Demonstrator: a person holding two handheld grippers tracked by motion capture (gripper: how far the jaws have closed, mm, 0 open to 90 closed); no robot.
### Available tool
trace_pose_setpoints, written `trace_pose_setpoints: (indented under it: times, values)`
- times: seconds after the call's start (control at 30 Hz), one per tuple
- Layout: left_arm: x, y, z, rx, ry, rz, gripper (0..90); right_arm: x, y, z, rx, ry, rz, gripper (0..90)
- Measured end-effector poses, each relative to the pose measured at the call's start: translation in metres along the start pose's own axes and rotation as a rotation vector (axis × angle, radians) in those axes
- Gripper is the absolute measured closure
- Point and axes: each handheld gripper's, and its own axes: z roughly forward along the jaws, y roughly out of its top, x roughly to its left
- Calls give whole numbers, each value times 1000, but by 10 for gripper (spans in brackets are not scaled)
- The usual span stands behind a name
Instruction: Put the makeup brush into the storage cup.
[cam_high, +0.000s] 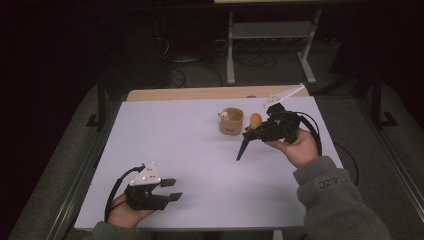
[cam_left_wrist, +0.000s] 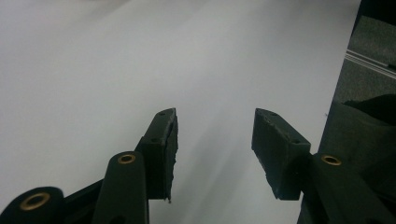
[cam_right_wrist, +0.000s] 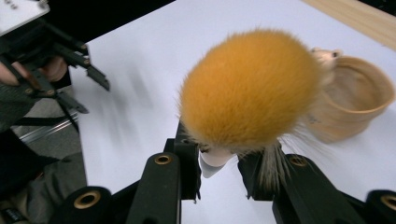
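Orange fluff is filling the right tool's (cam_right_wrist: 219, 175) view: one furry ball (cam_right_wrist: 250, 88), pinched by its pale stem between the jaws and hanging just beside the single wooden cup (cam_high: 231, 121) toward the surface's (cam_high: 200, 150) far right corner, likely for dropping in. Near the front left edge, the left tool (cam_left_wrist: 215, 140) is idling, jaws spread and empty.

High view sat above the near edge, looking forward and down over the whole white table (cam_high: 200, 150). Both gripper cams rode low and close. The right one faced 9 o'clock, catching the left gripper (cam_right_wrist: 70, 65) too.
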Motion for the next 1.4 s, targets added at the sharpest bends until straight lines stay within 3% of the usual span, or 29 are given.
trace_pose_setpoints:
  times: [0.4,0.67,0.93,1.0,1.07,1.4]
  values:
    - [5,-6,-1,10,21,-7,465,-18,32,-4,-3,-52,13,695]
    - [7,-9,-2,-13,28,-28,451,-28,55,-3,-2,-80,21,695]
    - [10,-10,-4,-6,41,-21,442,-41,72,-1,-2,-115,24,695]
    - [10,-10,-4,-14,31,-39,433,-44,76,-2,-5,-124,34,695]
    - [12,-10,-6,-14,34,-26,431,-47,79,-2,-7,-134,40,695]
    - [15,-12,-10,-32,39,-42,425,-65,95,-4,-3,-197,83,695]
